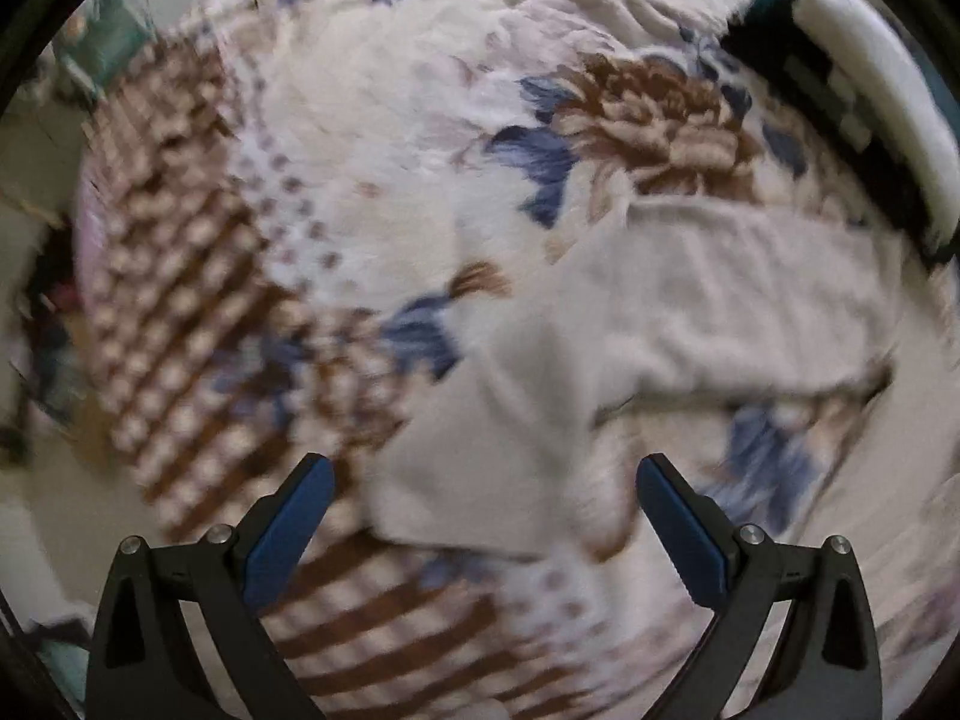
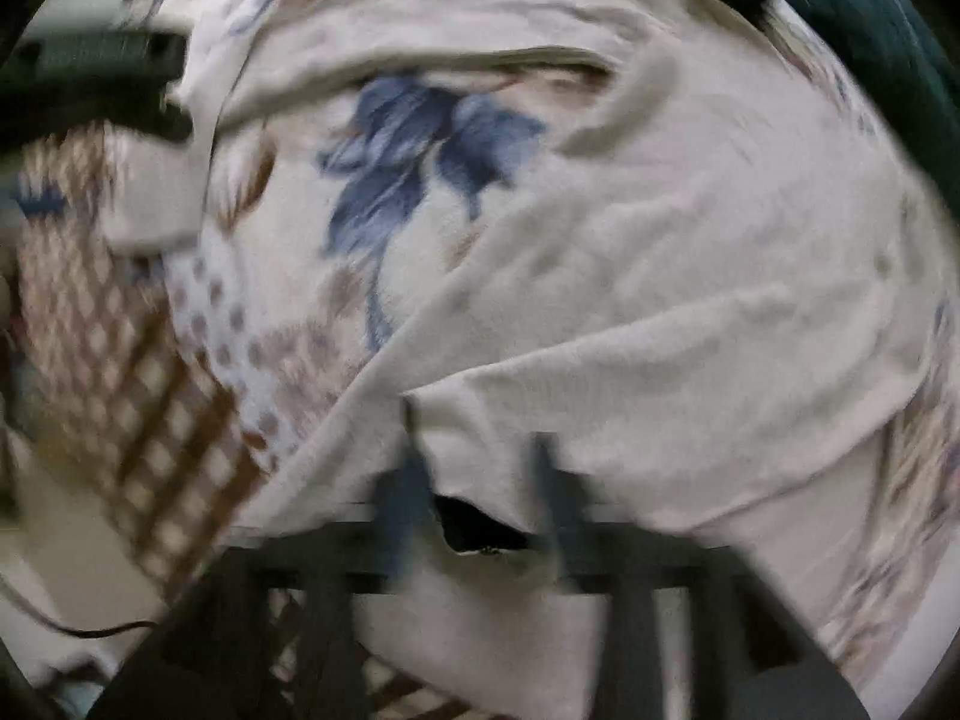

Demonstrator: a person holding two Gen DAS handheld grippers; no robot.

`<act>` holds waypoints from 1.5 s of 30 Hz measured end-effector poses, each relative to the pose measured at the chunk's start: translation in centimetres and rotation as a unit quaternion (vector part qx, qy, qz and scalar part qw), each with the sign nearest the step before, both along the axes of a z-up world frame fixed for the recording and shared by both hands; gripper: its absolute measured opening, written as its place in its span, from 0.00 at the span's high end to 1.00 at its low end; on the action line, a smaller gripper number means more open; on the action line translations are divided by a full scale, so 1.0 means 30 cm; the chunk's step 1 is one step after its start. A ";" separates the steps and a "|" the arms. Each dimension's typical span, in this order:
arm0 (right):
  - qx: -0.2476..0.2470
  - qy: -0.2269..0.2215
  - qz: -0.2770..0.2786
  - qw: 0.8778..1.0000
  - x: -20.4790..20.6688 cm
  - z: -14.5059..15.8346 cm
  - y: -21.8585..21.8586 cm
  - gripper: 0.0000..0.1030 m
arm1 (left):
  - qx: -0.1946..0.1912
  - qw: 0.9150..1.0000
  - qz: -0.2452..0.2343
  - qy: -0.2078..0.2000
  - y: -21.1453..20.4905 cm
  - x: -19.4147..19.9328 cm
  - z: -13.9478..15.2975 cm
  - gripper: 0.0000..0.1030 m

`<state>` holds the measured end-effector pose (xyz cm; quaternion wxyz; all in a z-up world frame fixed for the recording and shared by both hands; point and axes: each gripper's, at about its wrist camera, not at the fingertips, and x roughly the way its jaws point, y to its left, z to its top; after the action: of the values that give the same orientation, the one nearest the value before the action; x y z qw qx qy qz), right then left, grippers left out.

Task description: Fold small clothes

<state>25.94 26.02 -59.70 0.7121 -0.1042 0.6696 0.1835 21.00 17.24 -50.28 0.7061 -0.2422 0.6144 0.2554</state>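
A small pale beige garment (image 1: 690, 300) lies spread on a floral bedspread (image 1: 372, 120). In the left wrist view my left gripper (image 1: 483, 480) is open and empty, hovering just above the garment's near corner. In the right wrist view the garment (image 2: 690, 276) fills the right half, with a fold of it draped over my right gripper (image 2: 480, 468). Its blurred fingers (image 2: 408, 480) stand close together with the cloth edge between them. The left gripper's body (image 2: 102, 78) shows at the upper left of that view.
The bedspread (image 2: 390, 180) has blue and brown flowers and a brown lattice border (image 1: 180, 300). A white and dark object (image 1: 870, 90) lies at the bed's far right. Floor clutter shows past the left edge (image 1: 48, 330).
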 end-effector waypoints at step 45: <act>-0.038 0.046 -0.264 0.963 -0.090 0.073 -0.709 0.34 | 0.027 0.956 -0.243 -0.163 -0.310 0.044 0.350 0.97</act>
<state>23.24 4.75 -57.53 0.6994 0.0572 0.7117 -0.0319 22.32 7.95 -39.77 0.8439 -0.1045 0.5239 0.0496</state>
